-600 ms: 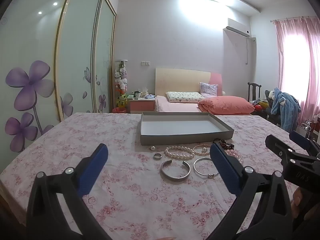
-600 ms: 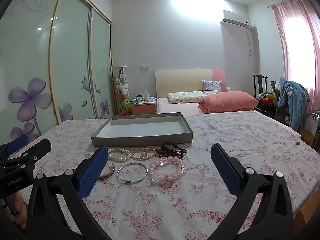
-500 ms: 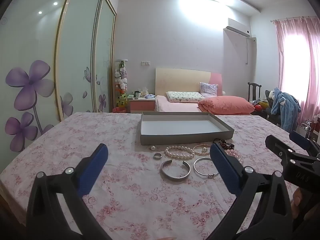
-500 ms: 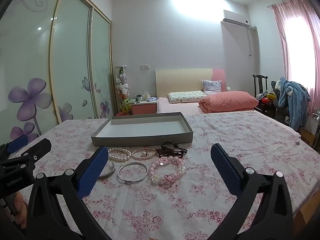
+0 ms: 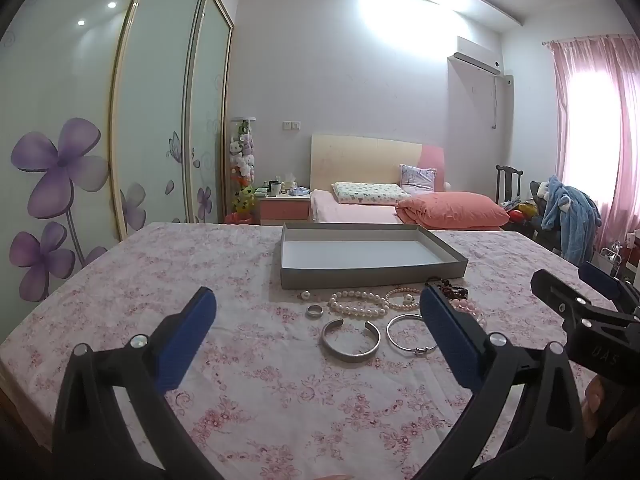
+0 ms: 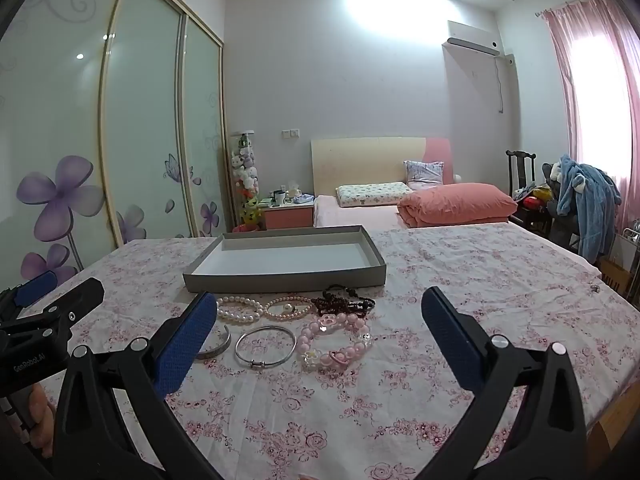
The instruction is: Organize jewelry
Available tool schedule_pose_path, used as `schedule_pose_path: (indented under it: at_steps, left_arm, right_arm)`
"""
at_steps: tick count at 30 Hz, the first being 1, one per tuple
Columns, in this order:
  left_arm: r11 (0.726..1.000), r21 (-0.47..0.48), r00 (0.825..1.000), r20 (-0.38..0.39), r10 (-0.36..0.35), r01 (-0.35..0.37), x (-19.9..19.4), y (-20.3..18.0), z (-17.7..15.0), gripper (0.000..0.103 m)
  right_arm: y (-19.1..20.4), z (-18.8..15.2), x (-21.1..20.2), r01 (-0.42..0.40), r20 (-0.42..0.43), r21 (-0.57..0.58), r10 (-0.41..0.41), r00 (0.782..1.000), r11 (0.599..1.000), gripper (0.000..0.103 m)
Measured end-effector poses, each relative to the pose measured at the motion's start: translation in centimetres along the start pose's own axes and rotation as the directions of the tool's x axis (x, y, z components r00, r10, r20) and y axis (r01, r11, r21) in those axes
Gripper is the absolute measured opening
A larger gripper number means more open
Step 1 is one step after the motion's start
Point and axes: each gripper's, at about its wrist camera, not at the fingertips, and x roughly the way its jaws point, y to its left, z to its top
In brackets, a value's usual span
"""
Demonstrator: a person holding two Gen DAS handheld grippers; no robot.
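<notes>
The left gripper (image 5: 316, 336) is held with its jaws spread as wide as they go, and nothing is gripped between them; it is angled slightly down over a table covered with a pink floral cloth (image 5: 248, 380). Between the jaws, ahead of the blue pads (image 5: 188, 340), a small silver ring (image 5: 314, 311) is seen, with a single pearl (image 5: 305, 295) just beyond it. Further right between the jaws, a white pearl bracelet (image 5: 357, 304) is laid, and nearer than it an open silver cuff (image 5: 351, 340). A thin silver bangle (image 5: 408, 334) is partly hidden behind the right-hand jaw, as is a finer pearl strand (image 5: 402, 298). Beyond all of these, a shallow grey tray (image 5: 372, 274) with a white floor is set, empty. The right gripper (image 6: 316, 336) is likewise held fully open, with nothing in its hold. By its left-hand jaw the cuff (image 6: 218, 346) and the pearl bracelet (image 6: 236, 314) are partly covered. Between its jaws the bangle (image 6: 265, 346) is found, then a pink bead bracelet with flower charms (image 6: 336, 338), and beyond them the finer strand (image 6: 286, 306) and a dark red bead string (image 6: 344, 302). The tray (image 6: 280, 278) is placed past the jewelry, left of centre. Each gripper is visible at the edge of the other's view.
</notes>
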Motion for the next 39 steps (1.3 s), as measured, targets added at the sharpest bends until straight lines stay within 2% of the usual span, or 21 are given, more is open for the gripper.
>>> schedule_pose_path:
  at_steps: [39]
  left_arm:
    - [1.0,-0.006,1.0,-0.005,-0.002,0.002,0.03,0.03,0.0,0.099]
  right_arm:
    - [-0.03,-0.19,0.15,0.0,-0.004,0.001,0.0,1.0,1.0,0.101]
